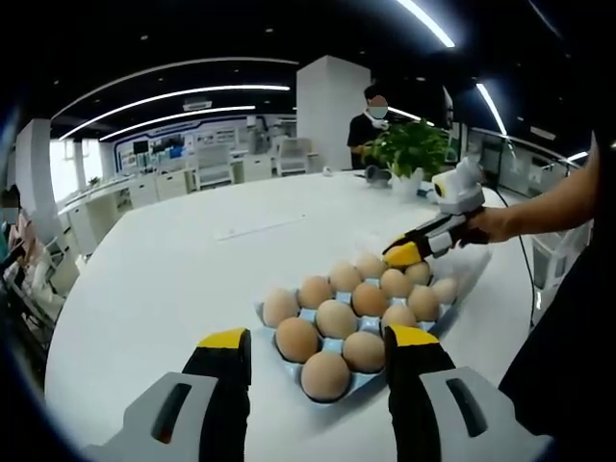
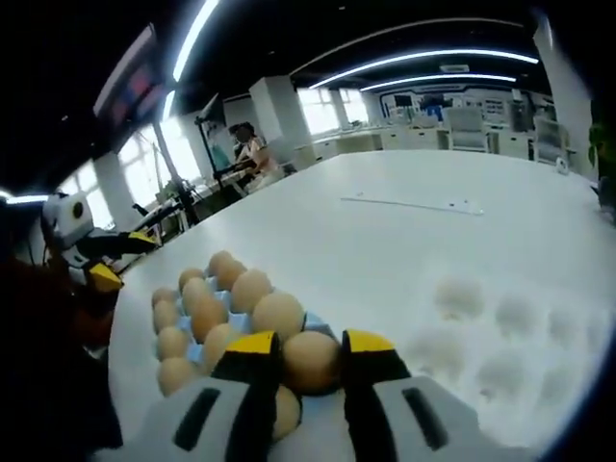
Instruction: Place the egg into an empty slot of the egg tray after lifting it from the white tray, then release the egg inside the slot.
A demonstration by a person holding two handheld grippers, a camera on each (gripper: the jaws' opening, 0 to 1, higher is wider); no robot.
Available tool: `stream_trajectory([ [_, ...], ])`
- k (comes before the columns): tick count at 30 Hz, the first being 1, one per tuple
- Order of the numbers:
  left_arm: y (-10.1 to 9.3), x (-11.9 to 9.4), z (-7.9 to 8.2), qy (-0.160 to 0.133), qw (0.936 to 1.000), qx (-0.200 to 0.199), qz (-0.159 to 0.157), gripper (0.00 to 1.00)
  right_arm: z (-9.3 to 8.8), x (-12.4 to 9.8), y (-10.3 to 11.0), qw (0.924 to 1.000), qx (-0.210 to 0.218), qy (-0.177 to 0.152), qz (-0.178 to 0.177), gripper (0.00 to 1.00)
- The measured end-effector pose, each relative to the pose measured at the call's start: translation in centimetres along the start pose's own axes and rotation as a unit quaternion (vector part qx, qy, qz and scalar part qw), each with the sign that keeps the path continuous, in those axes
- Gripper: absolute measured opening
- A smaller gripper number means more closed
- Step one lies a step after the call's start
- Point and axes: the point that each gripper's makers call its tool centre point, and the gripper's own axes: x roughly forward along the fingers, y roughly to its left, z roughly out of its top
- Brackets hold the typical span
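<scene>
On the white table [image 1: 173, 269], the blue egg tray [image 1: 358, 387] sat nearly full of brown eggs.
In the right gripper view the white tray [image 2: 500, 337] lay just beside the egg tray, its moulded hollows bare. The right gripper [image 2: 310, 358] was clenched on an egg [image 2: 310, 361], held at the egg tray's near edge over the other eggs. The left gripper [image 1: 318, 348] hung released, jaws apart, near the egg tray's closest corner, touching nothing. A potted plant [image 1: 414, 149] stood at the table's far side.
</scene>
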Motion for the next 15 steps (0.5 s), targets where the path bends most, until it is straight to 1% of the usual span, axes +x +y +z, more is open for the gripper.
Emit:
stream_trajectory([
  [5, 0.09, 0.00, 0.01, 0.000, 1.0000, 0.001, 0.001, 0.56, -0.13, -0.05, 0.23, 0.9997, -0.013, 0.010, 0.018, 0.25],
  [11, 0.10, -0.13, -0.03, 0.003, 1.0000, 0.003, 0.001, 0.56, -0.15, -0.11, 0.44, 0.9980, -0.026, 0.020, 0.054, 0.25],
  [15, 0.09, -0.21, 0.15, 0.002, 1.0000, 0.004, 0.002, 0.55, -0.06, -0.07, 0.57, 0.9966, -0.037, 0.023, 0.070, 0.25],
])
